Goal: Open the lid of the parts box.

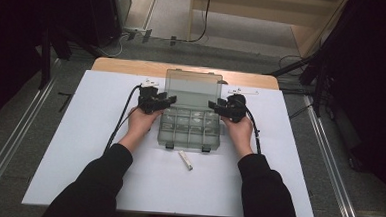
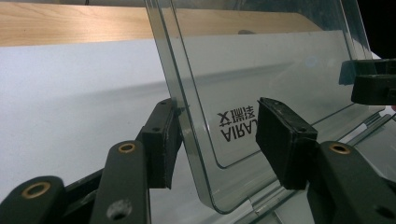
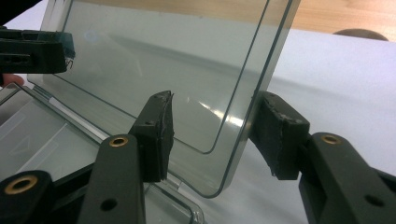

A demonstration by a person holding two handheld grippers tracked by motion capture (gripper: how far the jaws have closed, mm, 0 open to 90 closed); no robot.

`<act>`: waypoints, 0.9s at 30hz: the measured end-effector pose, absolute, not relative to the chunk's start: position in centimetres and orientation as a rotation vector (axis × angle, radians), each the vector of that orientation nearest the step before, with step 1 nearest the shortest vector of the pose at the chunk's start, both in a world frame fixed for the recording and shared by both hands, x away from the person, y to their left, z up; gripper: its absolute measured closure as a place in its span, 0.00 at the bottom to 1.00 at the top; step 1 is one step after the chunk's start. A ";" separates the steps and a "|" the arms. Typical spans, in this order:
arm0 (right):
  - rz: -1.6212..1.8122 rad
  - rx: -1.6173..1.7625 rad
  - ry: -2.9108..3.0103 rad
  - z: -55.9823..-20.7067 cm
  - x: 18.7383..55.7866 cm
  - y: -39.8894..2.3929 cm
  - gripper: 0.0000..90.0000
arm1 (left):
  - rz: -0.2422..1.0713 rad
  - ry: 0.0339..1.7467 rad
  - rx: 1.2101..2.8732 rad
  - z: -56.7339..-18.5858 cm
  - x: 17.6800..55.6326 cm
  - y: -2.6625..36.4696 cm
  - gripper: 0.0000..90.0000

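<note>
Both sleeves (image 1: pixel 97 183) enter from below. Each gripper, left (image 1: pixel 157 100) and right (image 1: pixel 224 106), straddles an edge of the upright clear lid (image 1: pixel 193 82), jaws parted, pads not pressing it.

A small white tube (image 1: pixel 186 160) lies on the white sheet (image 1: pixel 79 132) covering the wooden table (image 1: pixel 133 65).

Black sleeves (image 1: pixel 102 179) – black gripper (image 1: pixel 156 101), brass-ringed pivots, black cable (image 1: pixel 122 117) trailing.

Lab, cabled floor (image 1: pixel 134 35), floor rails (image 1: pixel 9 144)
</note>
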State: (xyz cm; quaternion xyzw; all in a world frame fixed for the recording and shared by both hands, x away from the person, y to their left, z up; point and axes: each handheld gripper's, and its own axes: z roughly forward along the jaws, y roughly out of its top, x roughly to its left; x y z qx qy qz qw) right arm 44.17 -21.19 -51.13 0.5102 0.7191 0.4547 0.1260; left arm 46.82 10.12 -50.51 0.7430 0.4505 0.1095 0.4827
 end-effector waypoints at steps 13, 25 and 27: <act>1.325 1.537 2.116 -51.5 44.3 -21.3 0.54 | 0.239 1.115 1.828 -50.9 46.9 10.2 0.50; 1.304 1.550 2.135 -51.6 44.2 -21.3 0.53 | 0.218 1.126 1.831 -51.0 46.9 10.1 0.46; 1.303 1.553 2.135 -51.6 44.2 -21.3 0.51 | 0.215 1.126 1.832 -51.0 46.9 10.1 0.44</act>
